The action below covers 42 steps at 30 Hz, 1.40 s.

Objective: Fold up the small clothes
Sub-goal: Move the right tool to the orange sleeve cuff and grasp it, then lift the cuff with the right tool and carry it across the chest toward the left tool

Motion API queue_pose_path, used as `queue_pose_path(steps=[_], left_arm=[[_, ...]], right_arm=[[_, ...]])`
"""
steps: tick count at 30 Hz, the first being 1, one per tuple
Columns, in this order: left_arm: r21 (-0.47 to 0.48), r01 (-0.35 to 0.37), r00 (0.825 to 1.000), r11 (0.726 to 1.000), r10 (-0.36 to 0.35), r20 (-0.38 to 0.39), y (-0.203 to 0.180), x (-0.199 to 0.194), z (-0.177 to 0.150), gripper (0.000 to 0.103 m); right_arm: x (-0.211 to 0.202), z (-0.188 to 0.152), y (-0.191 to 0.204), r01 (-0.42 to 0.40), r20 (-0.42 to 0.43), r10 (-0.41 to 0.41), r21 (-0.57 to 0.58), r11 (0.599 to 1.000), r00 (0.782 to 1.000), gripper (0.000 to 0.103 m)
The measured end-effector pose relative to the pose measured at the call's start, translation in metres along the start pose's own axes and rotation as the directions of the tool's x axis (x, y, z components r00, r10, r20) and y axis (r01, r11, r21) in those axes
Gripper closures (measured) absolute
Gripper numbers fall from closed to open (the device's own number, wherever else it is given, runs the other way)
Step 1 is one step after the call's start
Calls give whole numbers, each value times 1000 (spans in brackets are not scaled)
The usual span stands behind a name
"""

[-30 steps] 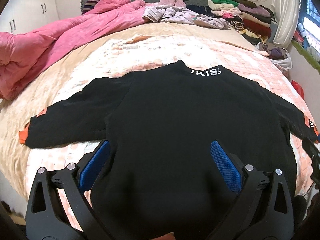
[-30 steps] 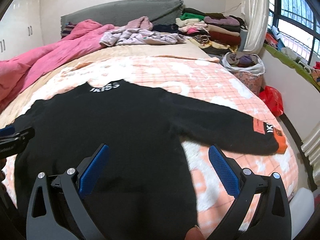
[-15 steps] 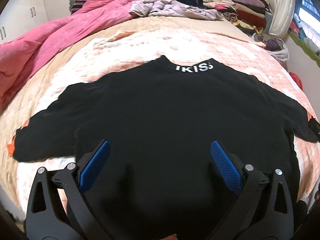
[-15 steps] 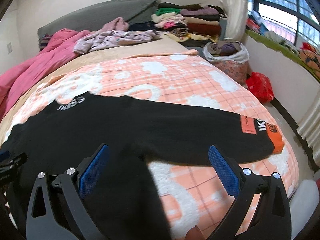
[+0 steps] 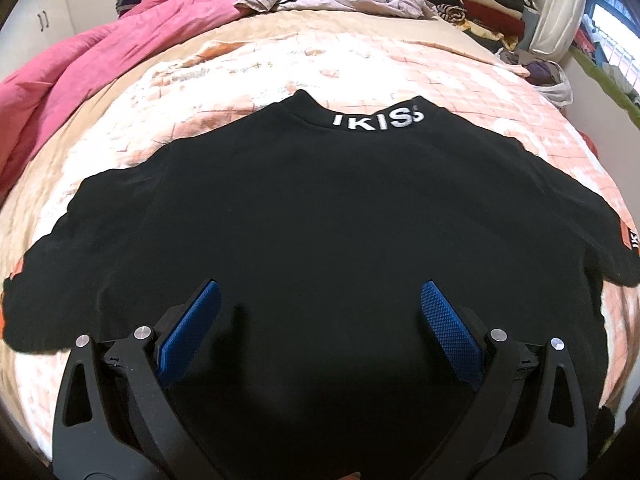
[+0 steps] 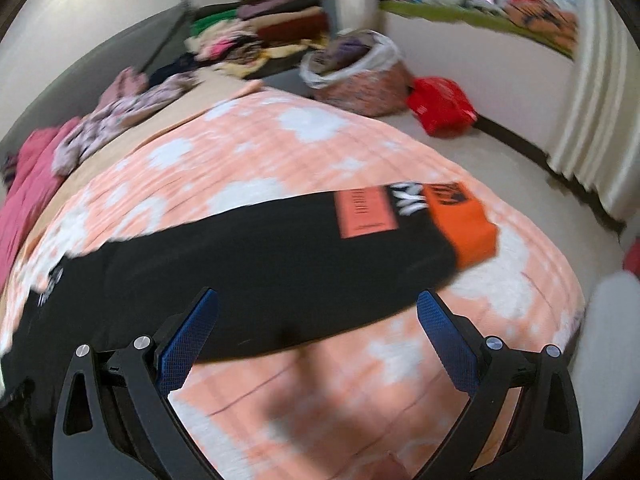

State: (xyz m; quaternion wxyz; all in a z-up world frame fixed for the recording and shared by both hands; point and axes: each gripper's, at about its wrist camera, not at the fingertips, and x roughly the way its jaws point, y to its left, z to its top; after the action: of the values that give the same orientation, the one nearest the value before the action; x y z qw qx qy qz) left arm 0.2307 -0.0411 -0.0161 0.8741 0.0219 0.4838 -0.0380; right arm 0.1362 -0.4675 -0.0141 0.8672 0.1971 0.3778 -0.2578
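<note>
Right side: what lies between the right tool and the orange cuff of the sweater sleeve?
In the right wrist view, between the right tool and the orange cuff lies only the black sleeve, flat on the peach blanket. Nothing else sits there.

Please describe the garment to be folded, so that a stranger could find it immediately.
On the bed with the peach checked cover, one black sweatshirt lies spread flat. White letters mark its collar and its cuffs are orange, unlike the pink quilt and clothes piles behind.

Each tool has black skeletal arms, silver screws and blue knurled pads.
</note>
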Motion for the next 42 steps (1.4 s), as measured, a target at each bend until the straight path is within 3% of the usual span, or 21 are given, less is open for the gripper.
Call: queue_pose_path(steps=[7,10,15,19,21,26,27,28,34,38,42], left_arm=[[-13,-33,999,999,32,-20,5,11,7,9],[-24,-47,999,999,46,-29,4,11,10,9],[22,-13,1000,1000,14,-27,-3,14,25,9],[62,26,999,998,-25,-24,-3,23,35,9],[70,40,999,997,-40,-5,-1,22,39,9],[51,74,996,996,-76,45,13,7,37,9],[37,75,996,996,-77,49,16,5,35,9],[19,84,995,996,-85,47,20,4,33,9],[5,106,993,994,-107,50,26,3,37,9],[41,116,991,992,-118,58,26,-5,40,9],[23,128,990,992,-129,64,40,-13,38,9]], right_arm=[[30,14,-51,10,-72,-1,126,992,997,4],[45,21,-69,-48,-108,69,190,981,992,4],[58,28,-82,-99,-133,134,246,964,982,4],[56,34,-91,-151,-103,191,315,937,976,7],[56,34,-98,-143,-104,192,357,923,976,30],[55,40,-107,-156,-105,230,468,870,968,68],[51,41,-104,-173,-80,237,467,867,968,78],[48,43,-100,-193,-59,246,459,868,967,82],[7,59,-48,-304,48,303,297,905,952,86],[-21,73,-1,-388,85,379,202,899,922,88],[-49,81,55,-480,113,470,102,871,876,89]])
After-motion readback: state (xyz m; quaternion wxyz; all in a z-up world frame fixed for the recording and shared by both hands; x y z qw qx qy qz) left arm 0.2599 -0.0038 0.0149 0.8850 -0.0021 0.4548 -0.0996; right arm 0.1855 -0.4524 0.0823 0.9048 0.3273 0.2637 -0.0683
